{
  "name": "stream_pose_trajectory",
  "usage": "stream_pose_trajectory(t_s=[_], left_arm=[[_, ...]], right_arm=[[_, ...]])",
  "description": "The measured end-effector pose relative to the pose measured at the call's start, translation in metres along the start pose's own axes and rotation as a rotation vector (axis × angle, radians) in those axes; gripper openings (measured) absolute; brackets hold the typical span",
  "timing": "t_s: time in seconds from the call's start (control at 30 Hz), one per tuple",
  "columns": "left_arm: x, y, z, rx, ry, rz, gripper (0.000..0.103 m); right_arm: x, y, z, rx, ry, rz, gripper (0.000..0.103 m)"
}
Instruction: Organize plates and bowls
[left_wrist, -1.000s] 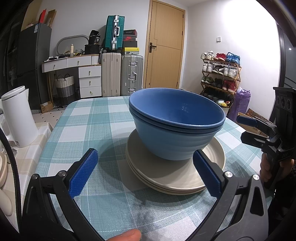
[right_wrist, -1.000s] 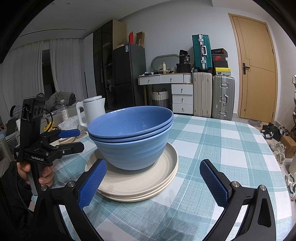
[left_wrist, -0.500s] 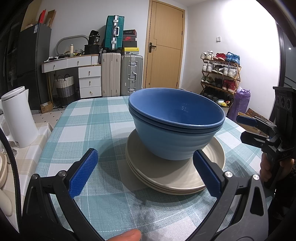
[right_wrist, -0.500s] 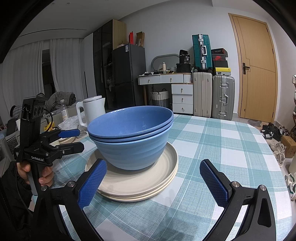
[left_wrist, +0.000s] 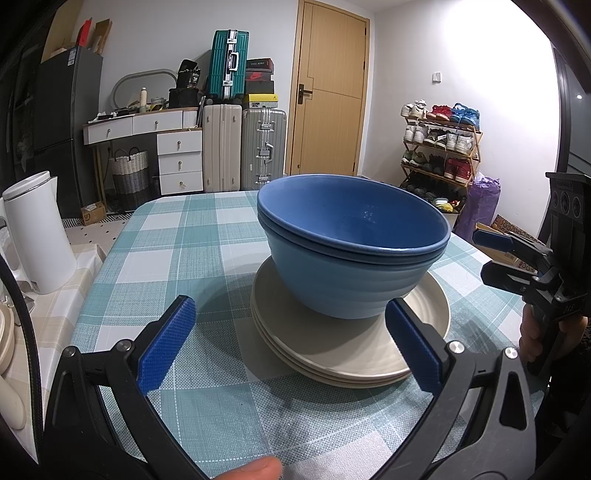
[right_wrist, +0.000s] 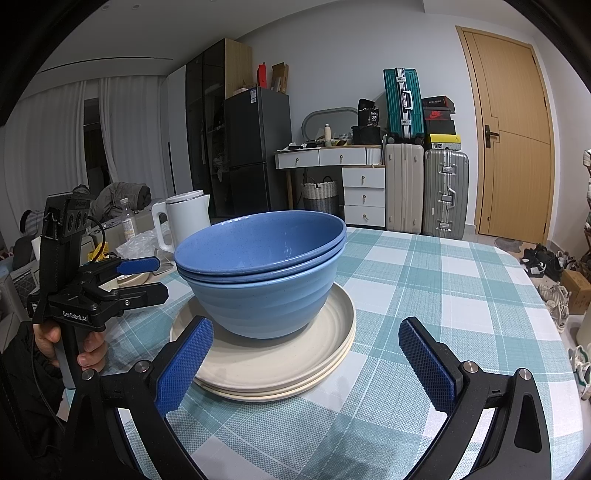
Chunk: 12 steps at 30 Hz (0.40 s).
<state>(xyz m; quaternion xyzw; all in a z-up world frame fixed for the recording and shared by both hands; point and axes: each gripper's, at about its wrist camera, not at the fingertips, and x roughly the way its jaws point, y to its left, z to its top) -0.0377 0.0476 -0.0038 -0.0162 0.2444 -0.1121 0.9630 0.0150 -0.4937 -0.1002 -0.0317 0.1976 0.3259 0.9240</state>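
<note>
Three nested blue bowls (left_wrist: 351, 258) stand on a stack of cream plates (left_wrist: 332, 350) on the checked tablecloth. They also show in the right wrist view, bowls (right_wrist: 262, 273) on plates (right_wrist: 266, 369). My left gripper (left_wrist: 291, 343) is open and empty, just short of the plates' near edge. My right gripper (right_wrist: 306, 362) is open and empty, its left pad over the plates' near rim. Each gripper shows in the other's view, at the right (left_wrist: 513, 258) and at the left (right_wrist: 144, 277).
A white kettle (left_wrist: 37, 232) stands on a side surface left of the table. More cream dishes (right_wrist: 136, 277) lie beside it. Suitcases (left_wrist: 243, 147), drawers and a door are behind. A shoe rack (left_wrist: 439, 147) stands to the right. The table edge (right_wrist: 554, 332) curves at the right.
</note>
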Motion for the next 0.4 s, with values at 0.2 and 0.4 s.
stream_pose_trajectory(t_s=[0.2, 0.4], left_arm=[[0.0013, 0.0000, 0.0004, -0.001, 0.002, 0.001, 0.102], [0.0018, -0.0003, 0.0005, 0.000, 0.001, 0.001, 0.102]], right_arm=[[0.0000, 0.0001, 0.0000, 0.000, 0.002, 0.000, 0.103], [0.0007, 0.0007, -0.0037, -0.005, 0.006, 0.002, 0.103]])
